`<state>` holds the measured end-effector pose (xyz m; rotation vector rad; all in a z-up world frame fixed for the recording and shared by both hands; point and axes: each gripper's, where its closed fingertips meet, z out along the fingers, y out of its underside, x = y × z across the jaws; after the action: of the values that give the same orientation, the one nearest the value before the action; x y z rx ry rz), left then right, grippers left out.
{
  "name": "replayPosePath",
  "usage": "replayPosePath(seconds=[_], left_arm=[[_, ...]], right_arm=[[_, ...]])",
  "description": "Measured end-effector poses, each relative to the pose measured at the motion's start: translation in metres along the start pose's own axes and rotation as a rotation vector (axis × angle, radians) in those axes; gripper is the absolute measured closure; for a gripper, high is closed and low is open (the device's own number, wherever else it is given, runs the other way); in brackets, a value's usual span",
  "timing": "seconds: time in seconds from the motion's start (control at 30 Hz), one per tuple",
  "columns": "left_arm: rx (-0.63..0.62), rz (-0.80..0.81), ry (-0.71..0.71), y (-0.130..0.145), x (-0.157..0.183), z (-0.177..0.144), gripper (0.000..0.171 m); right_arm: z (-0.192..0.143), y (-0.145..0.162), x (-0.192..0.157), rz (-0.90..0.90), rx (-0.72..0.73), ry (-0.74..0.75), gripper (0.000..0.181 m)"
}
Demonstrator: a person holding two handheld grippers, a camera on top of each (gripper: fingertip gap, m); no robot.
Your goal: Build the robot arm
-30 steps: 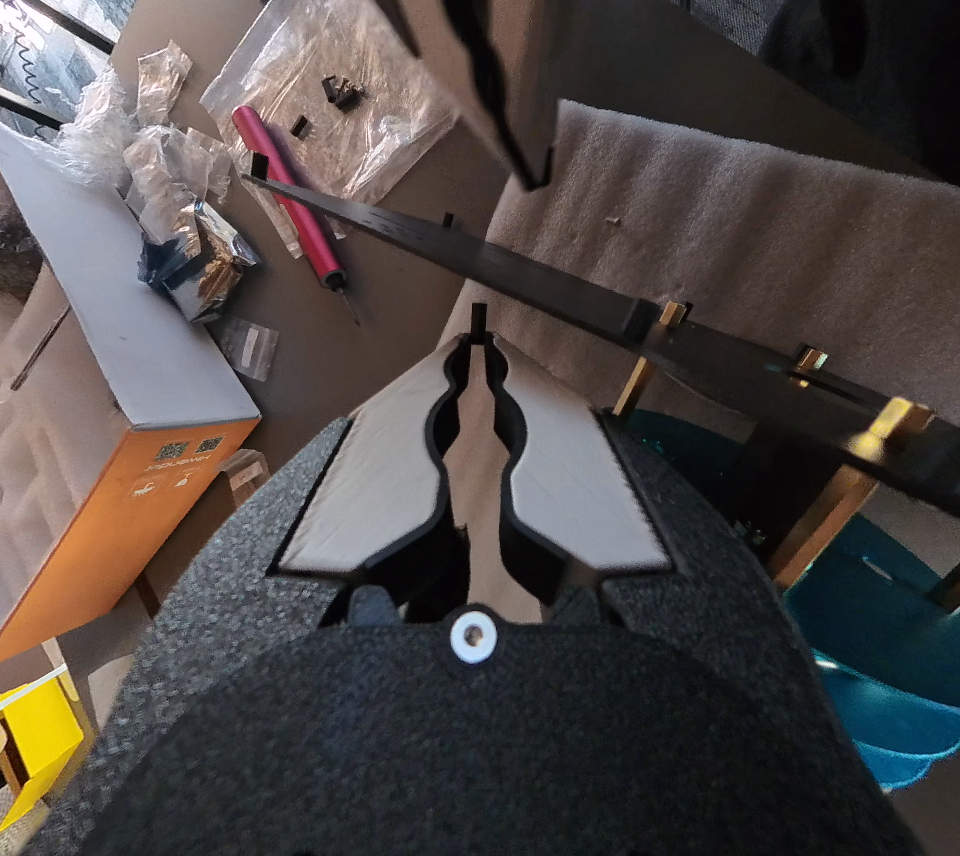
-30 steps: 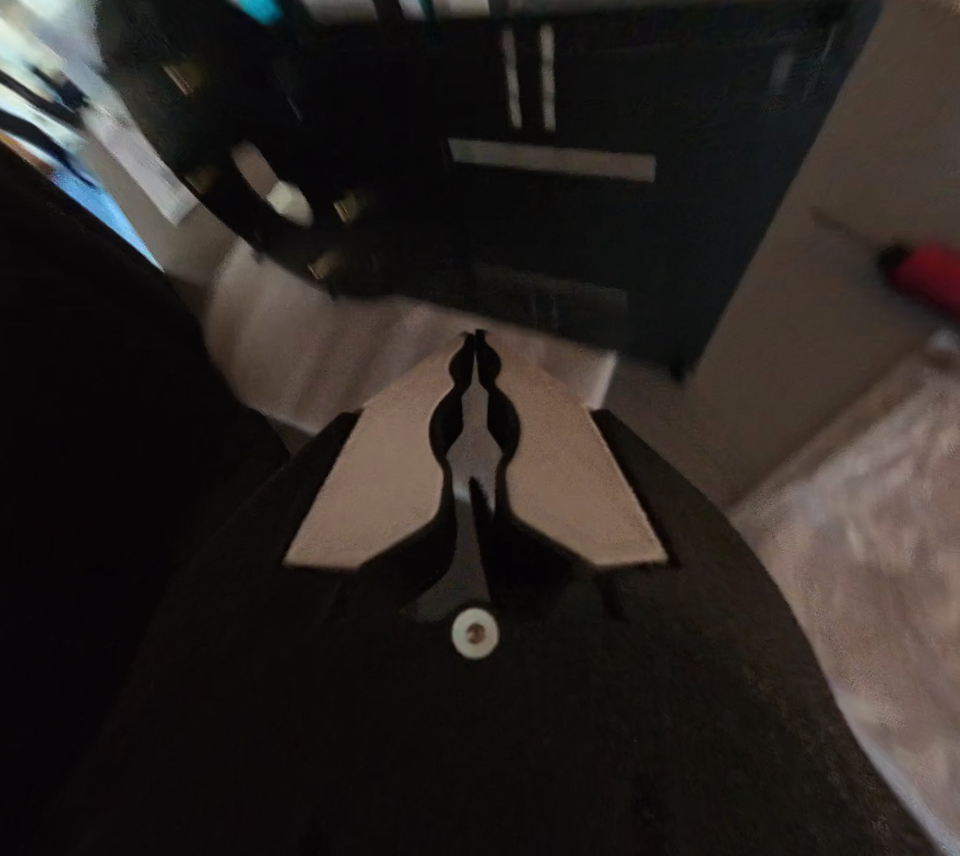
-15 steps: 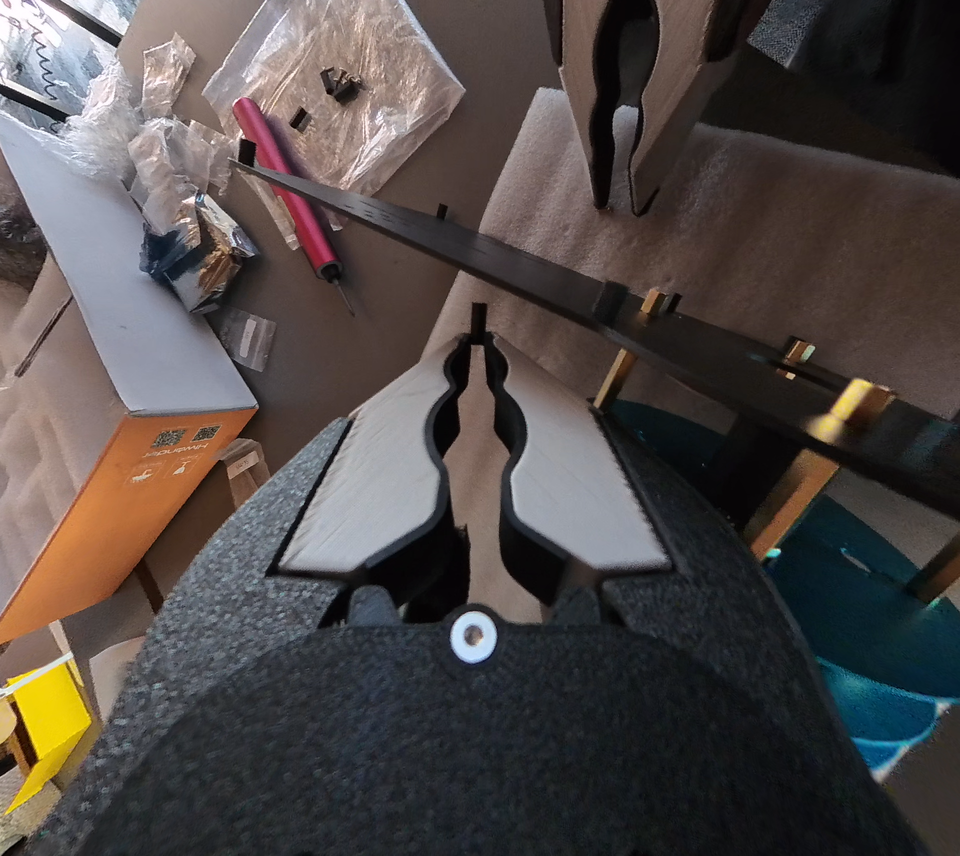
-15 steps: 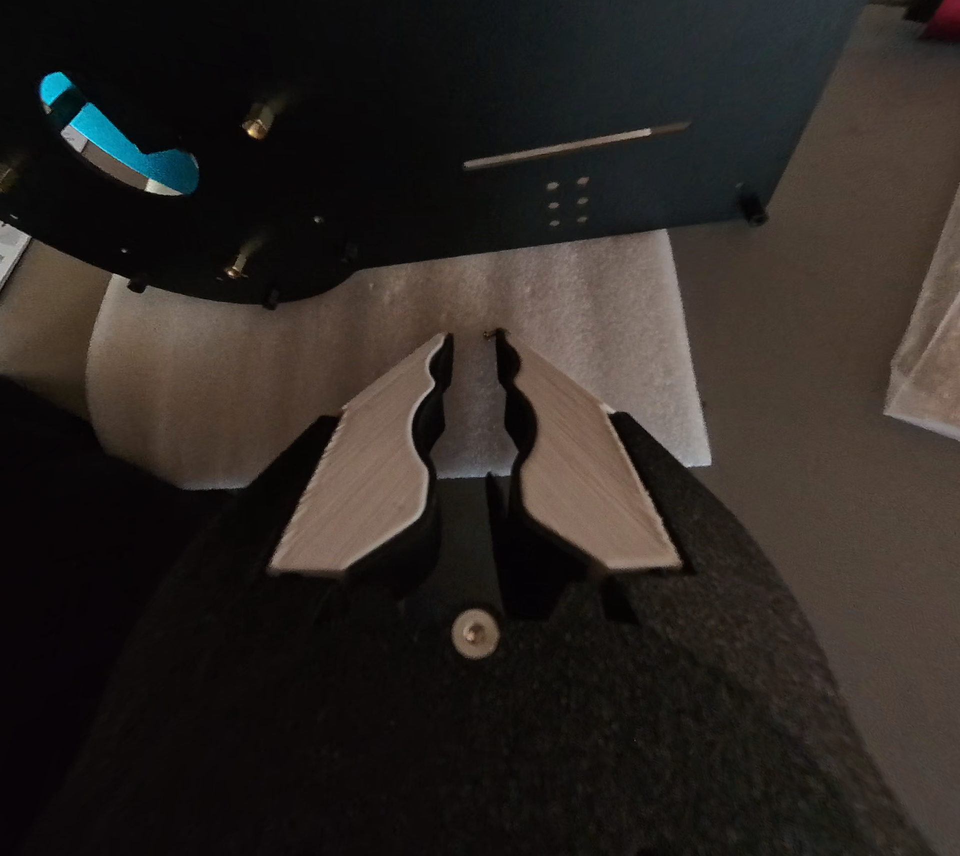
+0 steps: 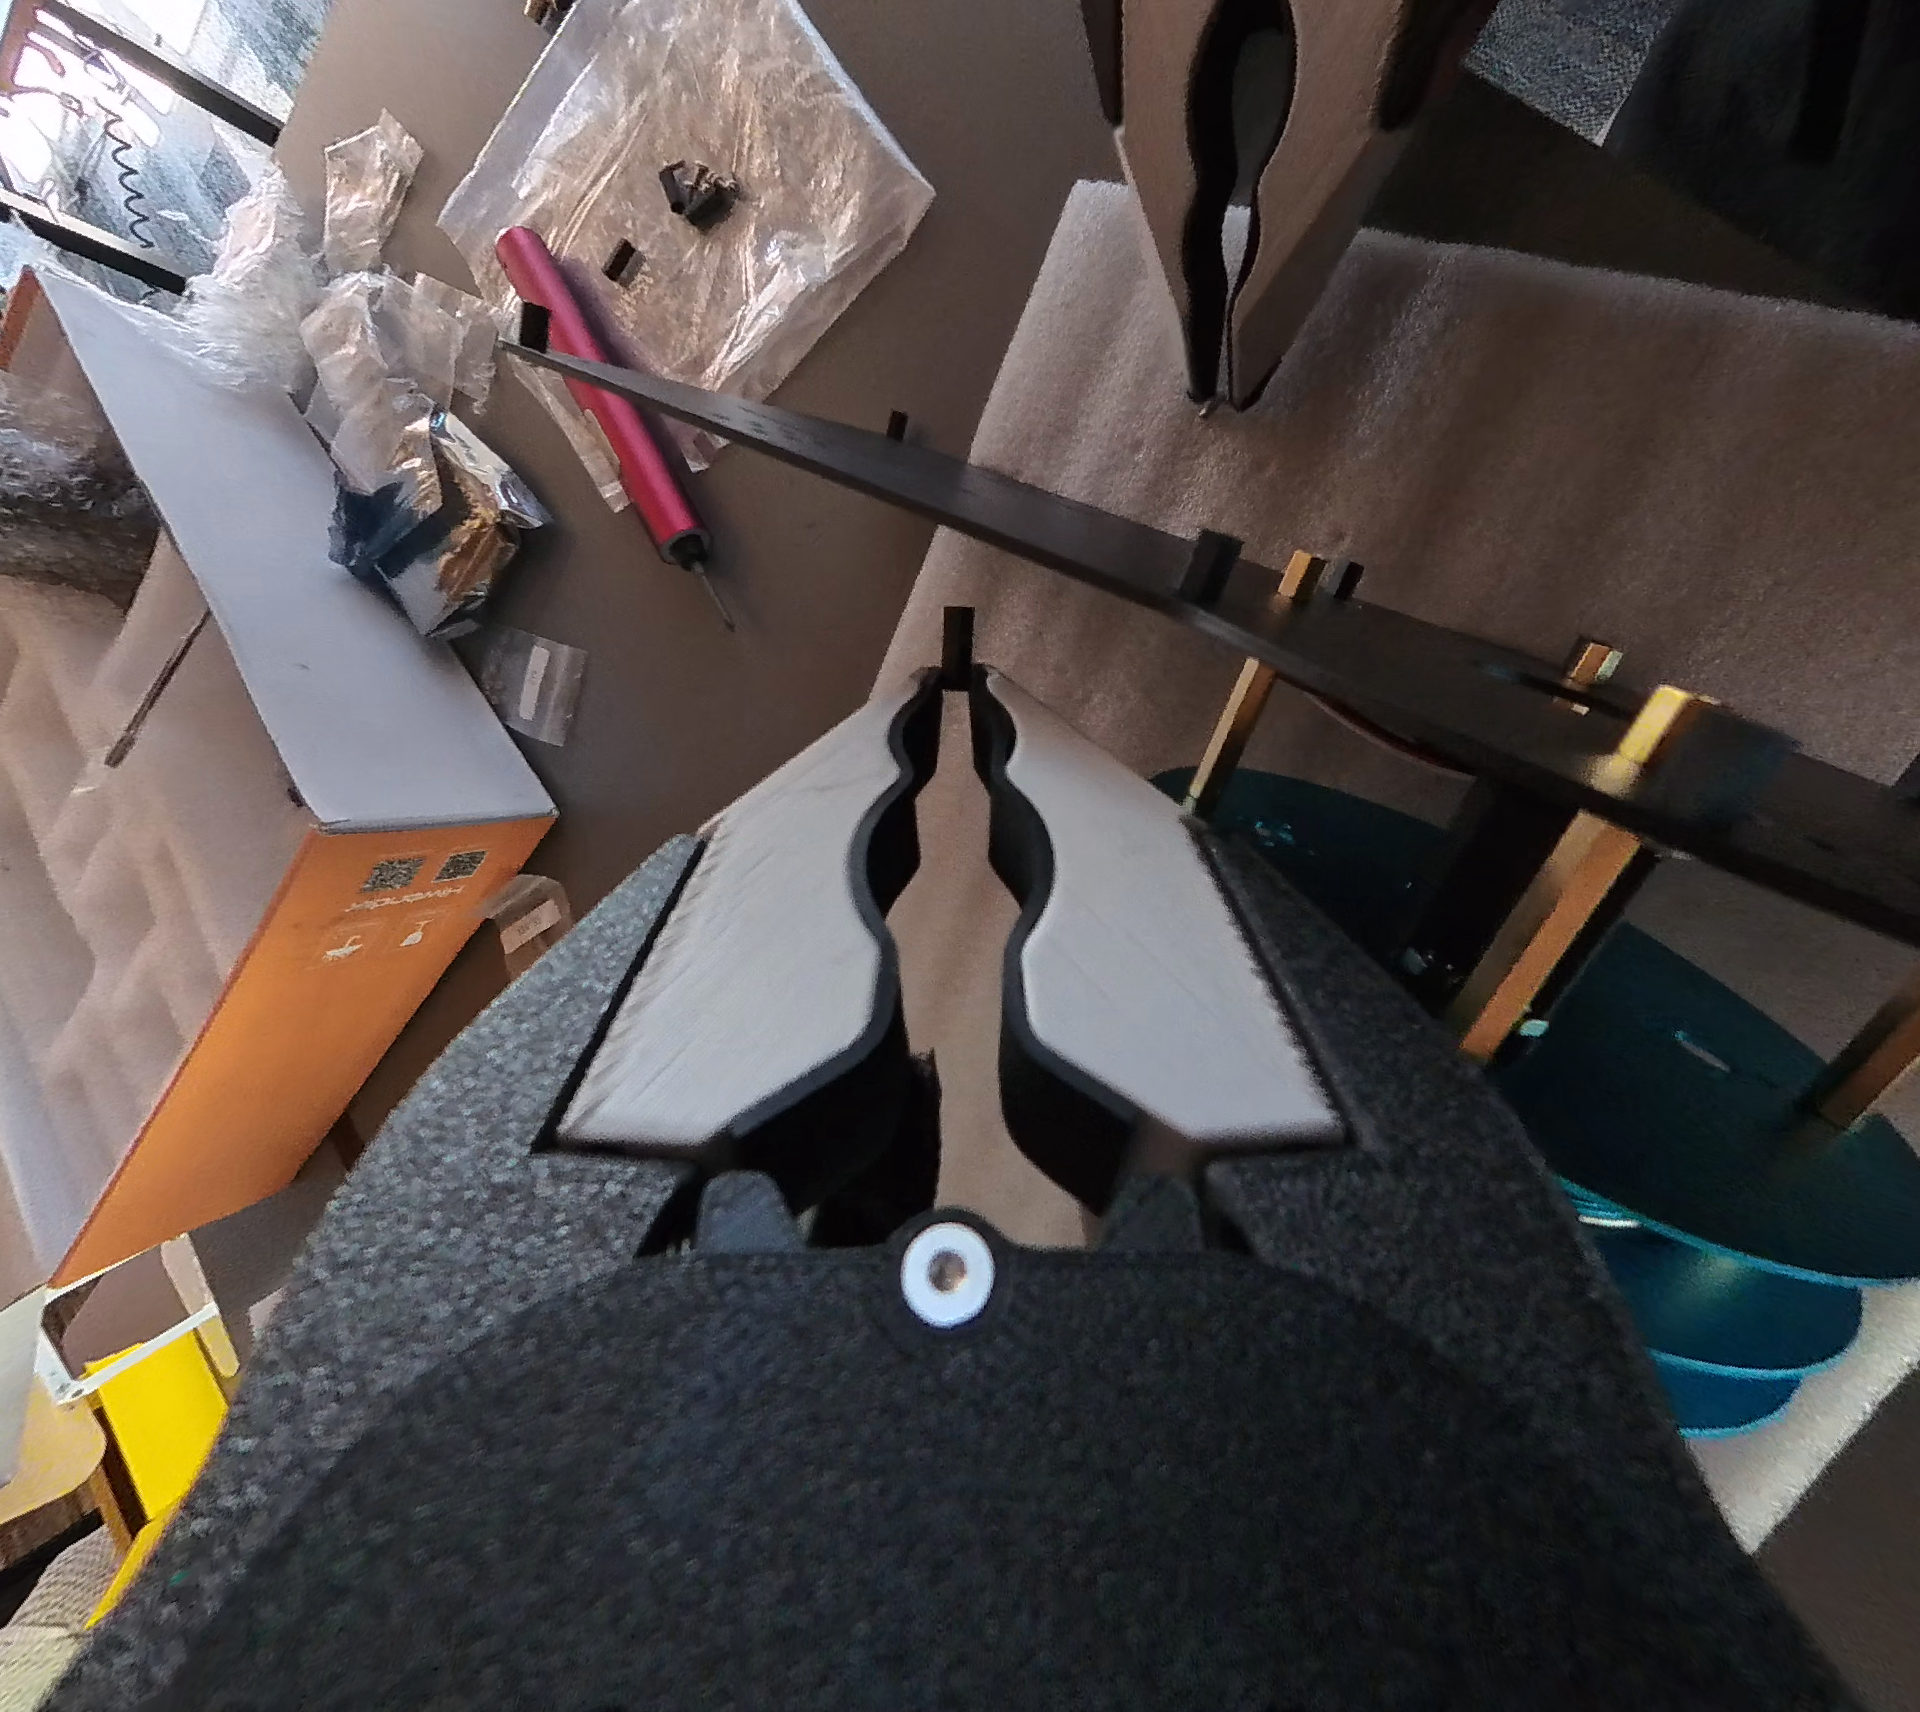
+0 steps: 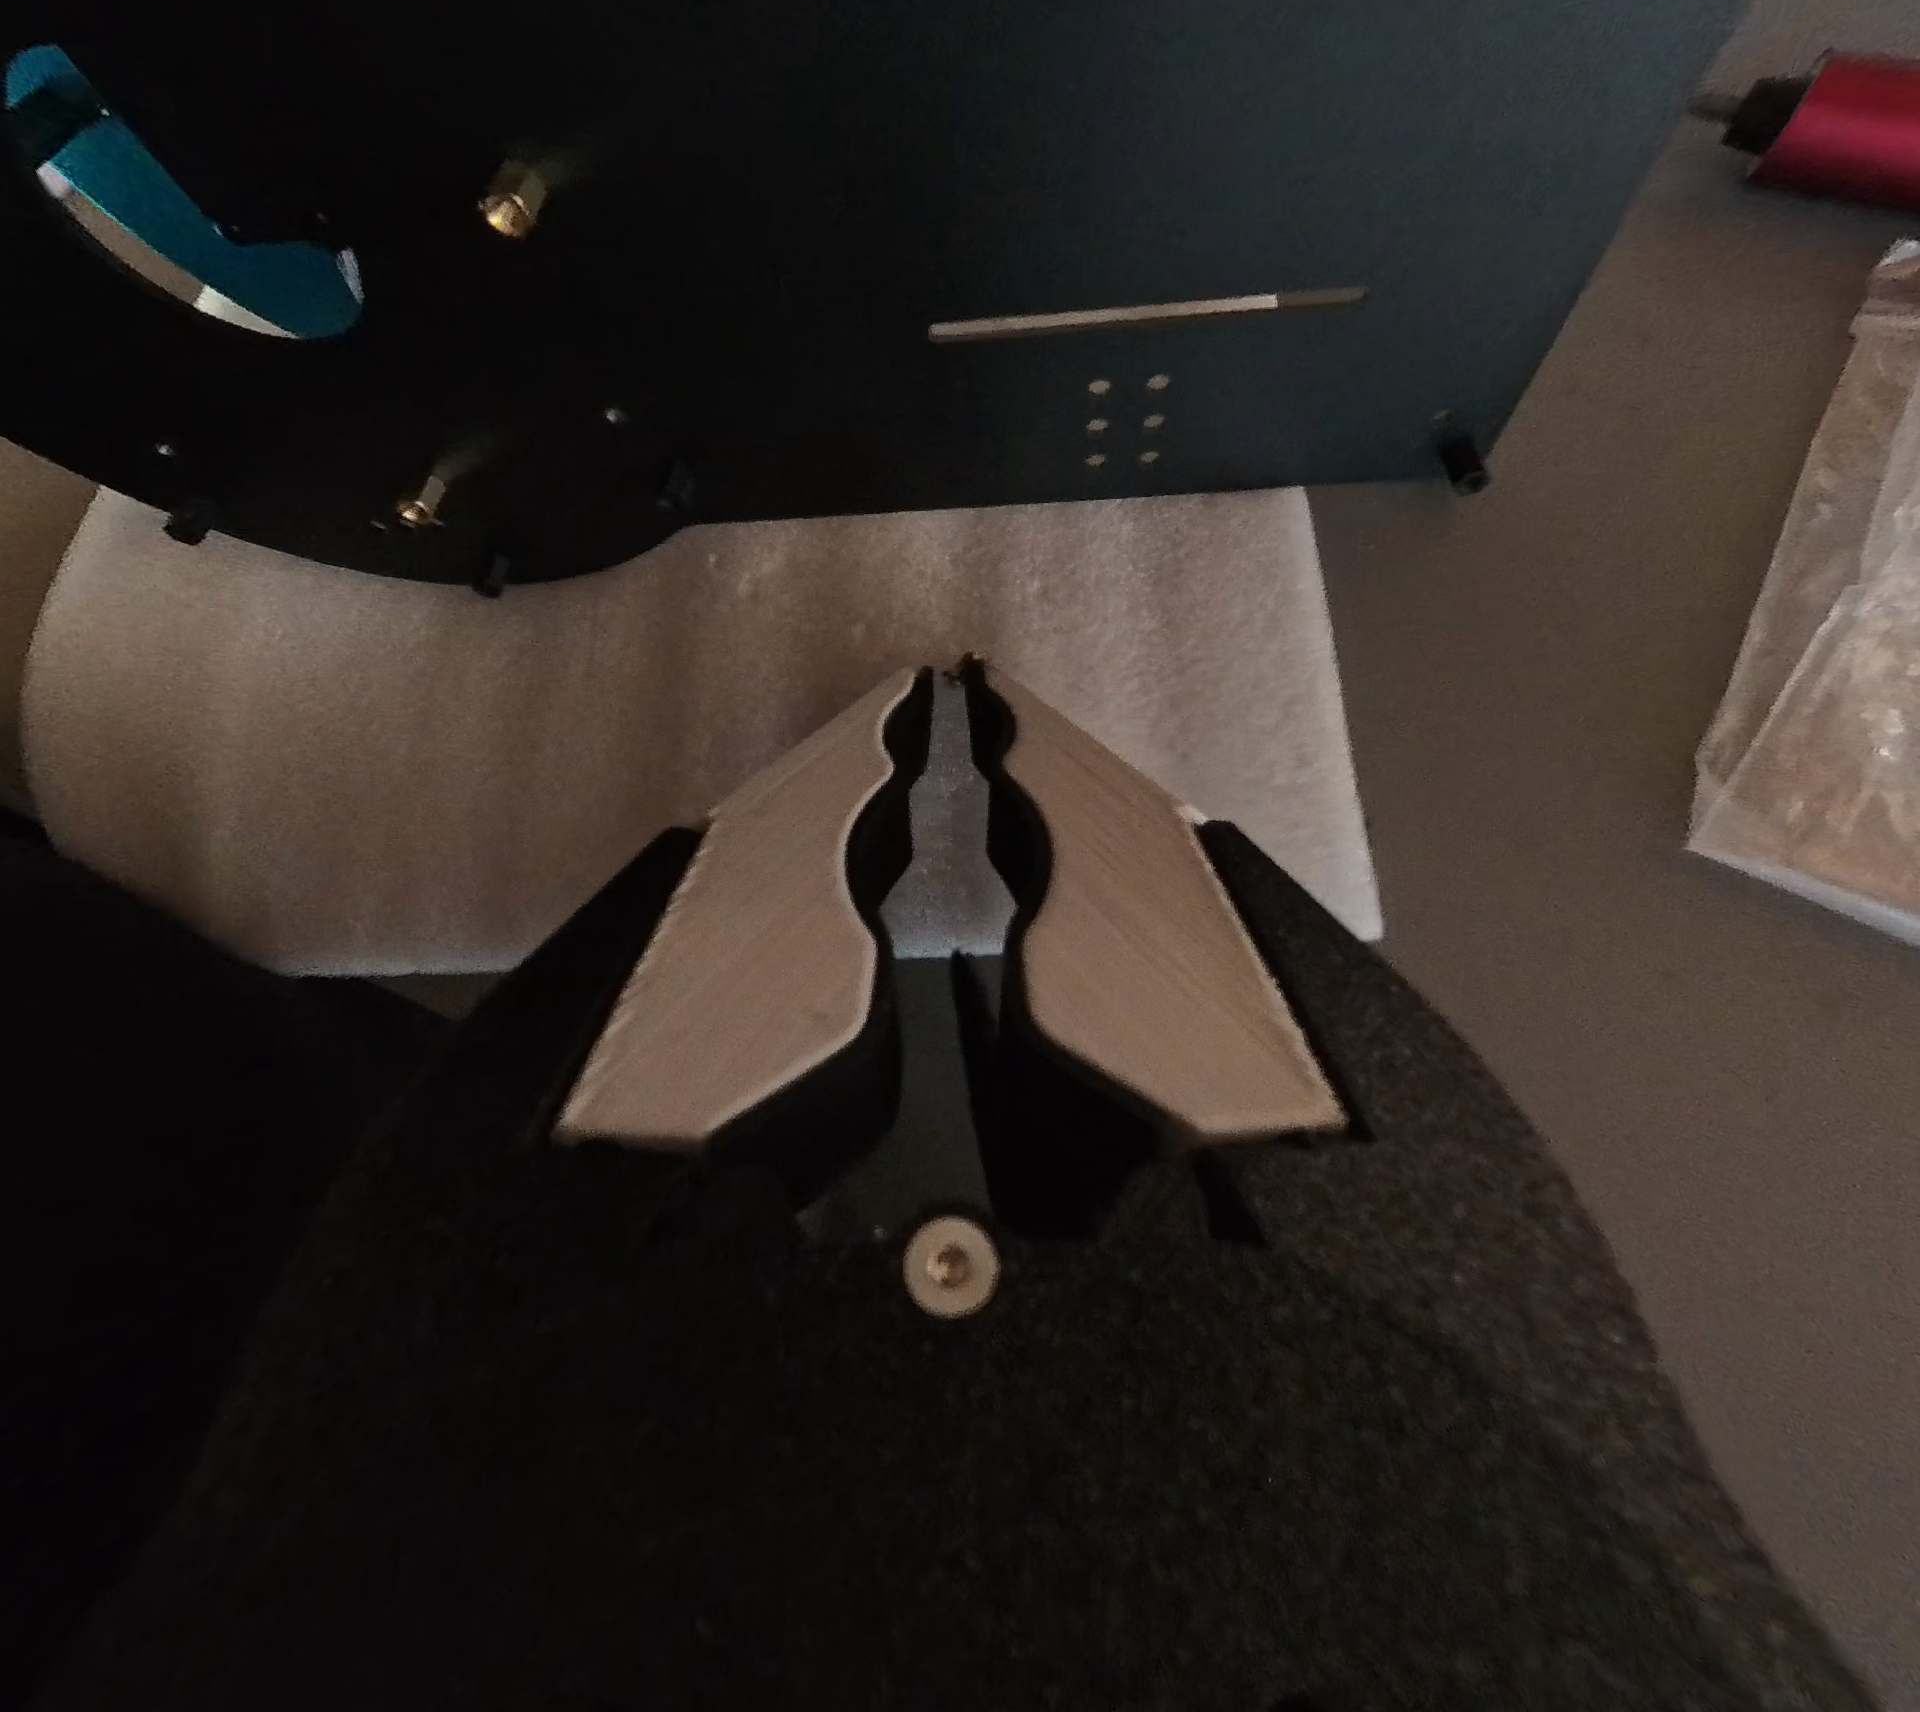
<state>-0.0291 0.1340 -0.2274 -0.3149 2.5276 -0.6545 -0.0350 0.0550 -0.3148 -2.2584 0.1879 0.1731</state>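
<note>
Two grippers: left gripper [image 5: 956, 675] pinches a black standoff [image 5: 957, 646]; right gripper [image 6: 948, 675] clamps a tiny screw [image 6: 964, 663] near the black plate [image 6: 935, 104].

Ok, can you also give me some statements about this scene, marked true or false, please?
1. The left gripper pinches a small black post between its fingertips. True.
2. The red screwdriver lies on the white foam pad. False: it lies on the brown table, partly on a clear plastic bag.
3. The black plate stands on brass standoffs above a blue disc. True.
4. The right gripper is wide open. False: its fingertips are almost together, just over the foam pad.
</note>
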Motion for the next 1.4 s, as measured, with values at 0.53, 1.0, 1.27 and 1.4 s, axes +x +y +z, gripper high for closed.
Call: replayPosePath(seconds=[0.53, 1.0, 1.27, 1.4], left_arm=[[0.006, 0.005, 0.007, -0.001, 0.0, 0.005, 0.167], [0.032, -0.032, 0.028, -0.009, -0.002, 0.012, 0.167], [0.027, -0.035, 0.039, -0.011, -0.001, 0.017, 0.167], [0.022, -0.034, 0.043, -0.012, -0.001, 0.02, 0.167]], right_arm=[[-0.012, -0.019, -0.001, -0.048, 0.069, -0.085, 0.179], [-0.027, -0.105, -0.013, -0.076, 0.244, -0.5, 0.181], [-0.023, -0.105, -0.012, -0.075, 0.244, -0.528, 0.181], [-0.023, -0.106, -0.014, -0.08, 0.246, -0.546, 0.181]])
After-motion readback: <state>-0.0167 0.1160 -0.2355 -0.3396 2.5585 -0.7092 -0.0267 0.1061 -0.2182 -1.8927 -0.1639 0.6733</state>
